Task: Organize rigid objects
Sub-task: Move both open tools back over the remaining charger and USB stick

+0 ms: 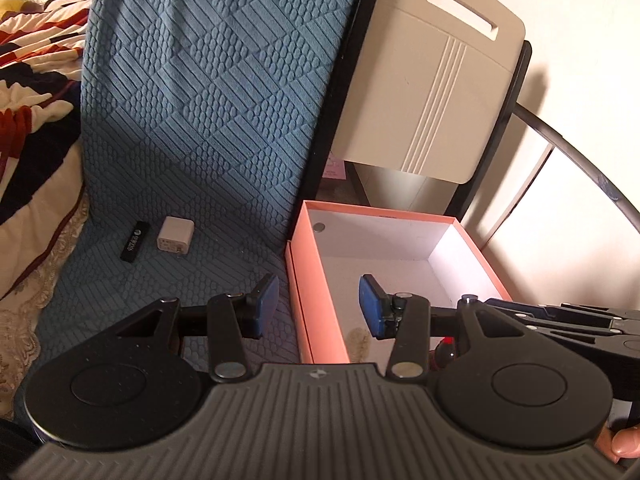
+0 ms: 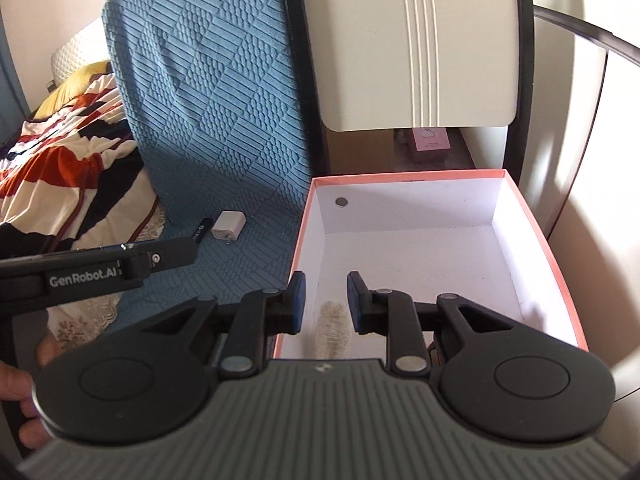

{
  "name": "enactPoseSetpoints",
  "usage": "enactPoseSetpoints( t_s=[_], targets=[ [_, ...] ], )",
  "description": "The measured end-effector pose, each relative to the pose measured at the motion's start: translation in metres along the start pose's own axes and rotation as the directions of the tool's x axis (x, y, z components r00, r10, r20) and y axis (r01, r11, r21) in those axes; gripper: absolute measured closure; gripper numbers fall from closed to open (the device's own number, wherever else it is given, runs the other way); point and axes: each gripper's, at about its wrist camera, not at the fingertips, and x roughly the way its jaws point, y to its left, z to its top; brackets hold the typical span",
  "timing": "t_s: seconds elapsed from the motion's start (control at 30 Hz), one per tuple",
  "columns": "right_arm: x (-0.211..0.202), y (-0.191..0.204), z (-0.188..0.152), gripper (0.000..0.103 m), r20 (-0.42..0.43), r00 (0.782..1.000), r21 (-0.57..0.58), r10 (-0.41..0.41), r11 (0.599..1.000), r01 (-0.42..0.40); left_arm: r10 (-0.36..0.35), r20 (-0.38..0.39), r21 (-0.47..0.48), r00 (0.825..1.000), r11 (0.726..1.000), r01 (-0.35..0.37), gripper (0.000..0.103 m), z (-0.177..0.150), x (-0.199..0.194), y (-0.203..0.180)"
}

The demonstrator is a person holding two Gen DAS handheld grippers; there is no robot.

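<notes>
Two small things lie on the blue textured cover [image 1: 208, 120] at the left: a black stick [image 1: 133, 241] with white print, and just beside it, on its right, a white charger block [image 1: 175, 235]. They are close but I cannot tell if they touch. Further left there is a striped blanket [image 1: 28, 92] in red, dark and cream.

Next comes the left gripper [image 1: 318, 304]; its blue pads [image 1: 266, 300] stand wide apart and hold nothing, one over the cover and one over the box.

To the right stands the pink box [image 1: 308, 292], open, white inside, with a round grey spot on its far wall. In the right wrist view a pale, ridged thing [image 2: 332, 330] lies on the floor of the box [image 2: 560, 280], near the front wall; what it is, I cannot tell. The right gripper [image 2: 326, 300] hangs above it, fingers moderately apart and empty. Behind the box a beige panel [image 2: 412, 40] stands upright.
</notes>
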Motion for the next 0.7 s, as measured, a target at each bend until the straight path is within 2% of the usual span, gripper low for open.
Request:
enactPoseSetpoints(
  t_s=[0.33, 0.5, 0.7],
  targets=[
    [0.005, 0.041, -0.015, 0.077, 0.025, 0.998, -0.056, 0.057, 0.997, -0.056, 0.057, 0.022, 0.005, 0.998, 0.998, -0.057, 0.052, -0.018, -0.013, 0.035],
    [0.014, 0.066, -0.028, 0.077, 0.023, 0.996, -0.097, 0.091, 0.991, -0.088, 0.104, 0.044, -0.06, 0.994, 0.993, -0.101, 0.052, -0.021, -0.018, 0.059],
    [0.03, 0.088, -0.048, 0.077, 0.013, 0.992, -0.125, 0.124, 0.985, -0.121, 0.132, 0.042, -0.092, 0.99, 0.987, -0.128, 0.052, -0.027, -0.017, 0.083]
  ],
)
